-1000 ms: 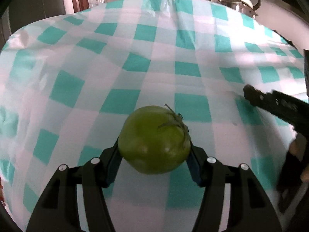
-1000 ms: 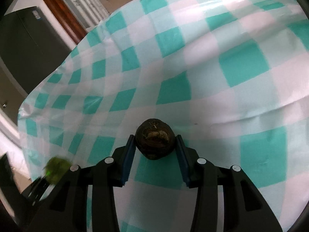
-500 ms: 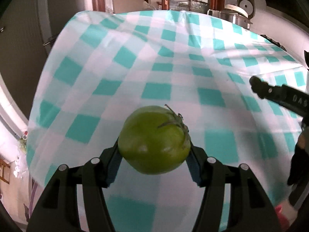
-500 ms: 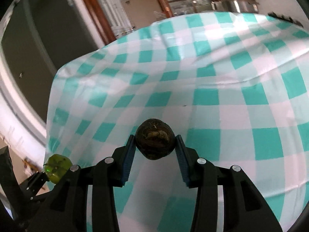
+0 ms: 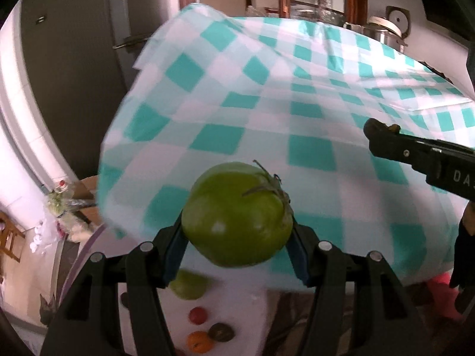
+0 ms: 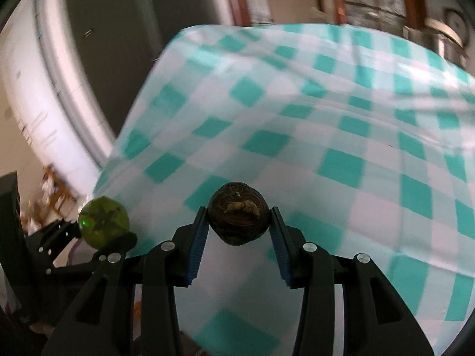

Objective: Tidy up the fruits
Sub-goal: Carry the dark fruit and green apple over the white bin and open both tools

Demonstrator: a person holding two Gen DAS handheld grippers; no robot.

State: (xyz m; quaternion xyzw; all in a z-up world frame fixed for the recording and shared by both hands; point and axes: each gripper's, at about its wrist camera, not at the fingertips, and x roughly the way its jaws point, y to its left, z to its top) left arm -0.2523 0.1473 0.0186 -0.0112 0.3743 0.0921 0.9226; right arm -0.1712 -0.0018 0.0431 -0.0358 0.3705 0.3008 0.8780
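From the left wrist camera, the left gripper [image 5: 237, 237], black plastic with blue ribbed pads, is clamped on a large, smooth, glossy green tomato [image 5: 236, 218] with a dry, curled stem on top. The tomato is held in the air above the near edge of a table covered by a thin, wrinkled cloth of teal and white checks [image 5: 297, 124]. Below that edge lies a white surface [image 5: 237, 302] carrying a pale green round fruit [image 5: 190, 286], a small red one [image 5: 198, 315], an orange one [image 5: 199, 341] and a dark brownish one [image 5: 220, 332], the last two touching. The black tip of the right gripper [image 5: 383, 141] reaches in from the right side. From the right wrist camera, the right gripper [image 6: 239, 234] pinches a small, round, dark brown fruit with a rough, mottled skin [image 6: 238, 221] between its blue pads, above the same checked cloth [image 6: 341, 136]. At lower left the left gripper [image 6: 102, 233] appears with the green tomato [image 6: 104, 225] in its grip. The background is motion-blurred.
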